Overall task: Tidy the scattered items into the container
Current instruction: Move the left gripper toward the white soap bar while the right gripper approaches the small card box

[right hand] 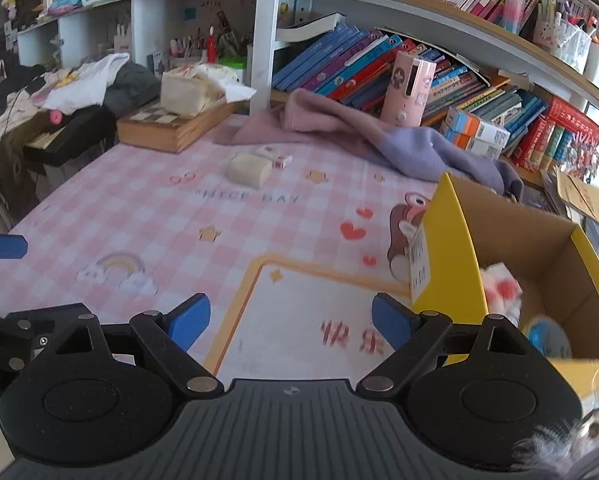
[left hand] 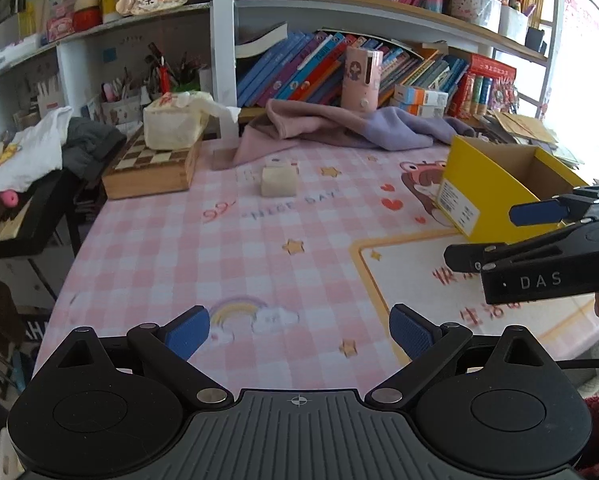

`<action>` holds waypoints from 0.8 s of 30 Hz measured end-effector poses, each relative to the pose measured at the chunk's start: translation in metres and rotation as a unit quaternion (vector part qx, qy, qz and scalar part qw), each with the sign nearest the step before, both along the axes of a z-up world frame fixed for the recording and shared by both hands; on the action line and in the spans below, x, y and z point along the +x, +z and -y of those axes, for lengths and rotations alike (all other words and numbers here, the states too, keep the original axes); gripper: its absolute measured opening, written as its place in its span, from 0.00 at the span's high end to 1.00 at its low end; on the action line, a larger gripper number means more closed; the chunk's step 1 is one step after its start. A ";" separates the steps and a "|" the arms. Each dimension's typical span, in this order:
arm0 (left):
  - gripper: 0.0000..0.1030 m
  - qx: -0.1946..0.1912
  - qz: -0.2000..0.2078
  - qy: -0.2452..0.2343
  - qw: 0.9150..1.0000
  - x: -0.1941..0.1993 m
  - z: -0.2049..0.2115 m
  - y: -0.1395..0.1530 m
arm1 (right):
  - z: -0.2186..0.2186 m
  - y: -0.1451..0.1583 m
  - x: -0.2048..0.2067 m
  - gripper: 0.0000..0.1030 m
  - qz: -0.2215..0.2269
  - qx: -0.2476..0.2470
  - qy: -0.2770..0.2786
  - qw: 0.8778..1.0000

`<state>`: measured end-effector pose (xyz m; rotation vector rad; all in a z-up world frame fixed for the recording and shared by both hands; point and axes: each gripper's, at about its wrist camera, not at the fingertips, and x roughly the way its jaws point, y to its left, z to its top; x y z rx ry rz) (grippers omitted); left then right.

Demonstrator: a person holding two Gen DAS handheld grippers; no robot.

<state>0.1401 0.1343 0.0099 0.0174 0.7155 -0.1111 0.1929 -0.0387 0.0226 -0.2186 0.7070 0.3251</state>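
Both tools are spread and hold nothing: the left tool point(left hand: 299, 334) low in its frame, the right tool point(right hand: 290, 322) likewise. The box point(right hand: 451, 248) stands at right on the bench point(right hand: 219, 232); a cream block point(right hand: 248, 169) lies upper centre, well apart.

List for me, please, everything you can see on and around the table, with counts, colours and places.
yellow box: one, yellow outside, brown inside, right side of table; a white-and-red thing and a blue thing lie inside
cream block: one, cream, far middle of table
small carton: one, white and red, just behind the block
tablecloth: one, pink check
blanket: one, pink and lilac, back of table
pink bottle: one, upright before the books
chessboard box: one, wooden, back left, tissue pack on top
books: many, mixed colours, on the shelves
left claw: open, empty
right claw: open, empty
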 end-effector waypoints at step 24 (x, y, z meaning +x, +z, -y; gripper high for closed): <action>0.05 0.057 0.025 -0.019 0.998 0.147 0.014 -0.017 | -0.037 0.008 0.188 0.17 -0.016 0.063 0.027 0.998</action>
